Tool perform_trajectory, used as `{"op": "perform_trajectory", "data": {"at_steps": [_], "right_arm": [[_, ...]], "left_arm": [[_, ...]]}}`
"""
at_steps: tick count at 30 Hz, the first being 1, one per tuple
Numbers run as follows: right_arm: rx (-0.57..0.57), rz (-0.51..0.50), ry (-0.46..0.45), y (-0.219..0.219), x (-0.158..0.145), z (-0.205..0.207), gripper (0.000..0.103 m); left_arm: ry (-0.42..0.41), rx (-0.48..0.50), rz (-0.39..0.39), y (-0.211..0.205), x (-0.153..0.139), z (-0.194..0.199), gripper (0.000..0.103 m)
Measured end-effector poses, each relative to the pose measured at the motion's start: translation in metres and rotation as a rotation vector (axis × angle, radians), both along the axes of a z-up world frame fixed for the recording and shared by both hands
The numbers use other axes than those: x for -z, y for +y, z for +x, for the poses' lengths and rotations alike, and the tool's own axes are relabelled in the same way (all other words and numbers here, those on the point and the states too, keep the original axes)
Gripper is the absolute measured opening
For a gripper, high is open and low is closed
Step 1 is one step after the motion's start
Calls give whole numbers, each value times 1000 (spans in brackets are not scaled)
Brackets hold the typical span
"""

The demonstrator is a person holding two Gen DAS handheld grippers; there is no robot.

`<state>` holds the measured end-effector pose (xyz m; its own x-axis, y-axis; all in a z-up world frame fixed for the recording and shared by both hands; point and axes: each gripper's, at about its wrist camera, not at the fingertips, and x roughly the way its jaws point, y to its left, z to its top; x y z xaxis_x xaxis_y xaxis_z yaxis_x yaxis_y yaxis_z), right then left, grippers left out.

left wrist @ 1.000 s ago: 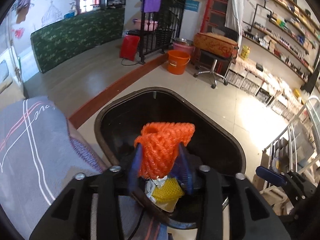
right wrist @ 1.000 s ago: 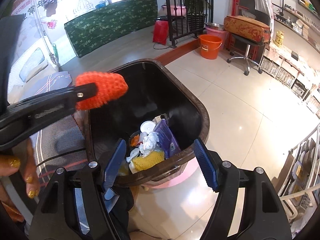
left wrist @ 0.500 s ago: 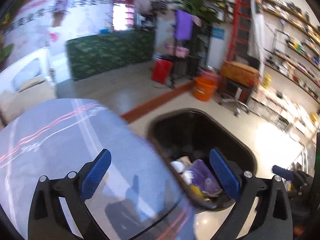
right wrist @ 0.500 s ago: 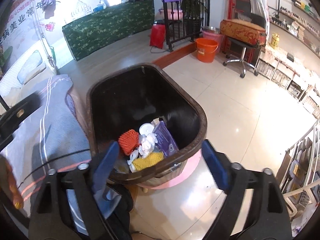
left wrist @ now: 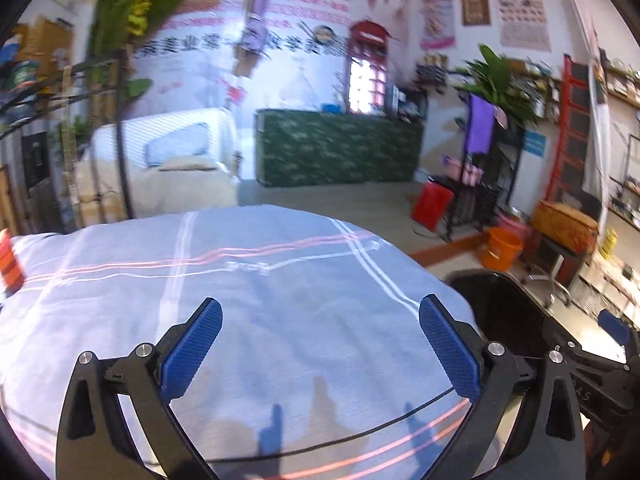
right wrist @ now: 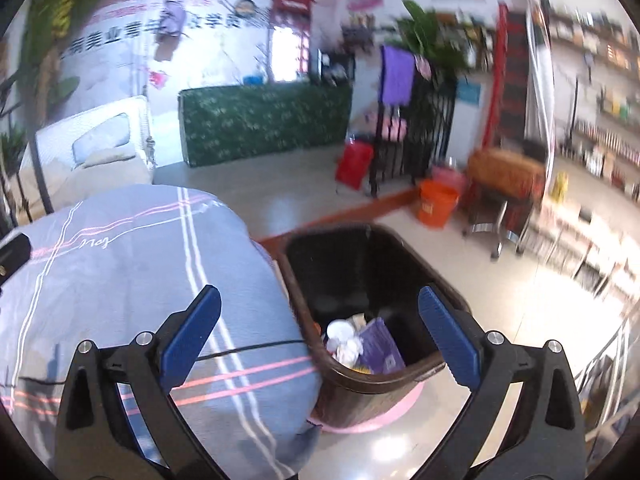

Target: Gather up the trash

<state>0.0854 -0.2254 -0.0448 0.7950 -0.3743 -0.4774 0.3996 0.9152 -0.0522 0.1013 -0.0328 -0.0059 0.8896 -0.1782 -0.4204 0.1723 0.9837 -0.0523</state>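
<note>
A dark brown trash bin [right wrist: 400, 378] stands on the floor beside a table under a blue-grey striped cloth [right wrist: 120, 264]. Inside it lie a purple packet [right wrist: 380, 348], white cups [right wrist: 338, 330] and other scraps. My right gripper [right wrist: 320, 330] is open and empty, above the bin's near-left rim. My left gripper [left wrist: 320, 344] is open and empty over the cloth [left wrist: 260, 304]. The bin's rim [left wrist: 508, 304] shows at the right of the left wrist view. A small red-orange thing [left wrist: 10, 260] sits at the cloth's far left edge.
A thin black cable [left wrist: 360, 432] crosses the cloth near its front edge. An orange bucket [right wrist: 436, 202], a stool with a cushion [right wrist: 504, 176] and a black metal rack [right wrist: 412, 132] stand on the tiled floor behind the bin. Shelves line the right wall.
The left gripper opened and dropped the orange net into the bin, then swung left over the cloth. The right gripper's view tilted up and left.
</note>
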Motion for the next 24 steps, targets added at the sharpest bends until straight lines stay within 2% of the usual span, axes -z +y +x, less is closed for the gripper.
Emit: {"op": "perform_trajectory", "data": {"at_steps": [3, 6, 12, 17, 24], "right_arm": [[-42, -28, -63, 21, -9, -13, 97], [-90, -24, -124, 35, -19, -29, 97], [-110, -3, -236, 47, -30, -62, 97], [-127, -108, -258, 70, -33, -77, 97], [-159, -90, -291, 74, -39, -92, 97]], "left_arm": [[-40, -66, -11, 23, -5, -17, 97], [-55, -96, -16, 36, -7, -33, 97], [-71, -145, -47, 47, -6, -57, 97], [-111, -164, -24, 45, -7, -74, 97], [-137, -163, -43, 46, -7, -81, 97]]}}
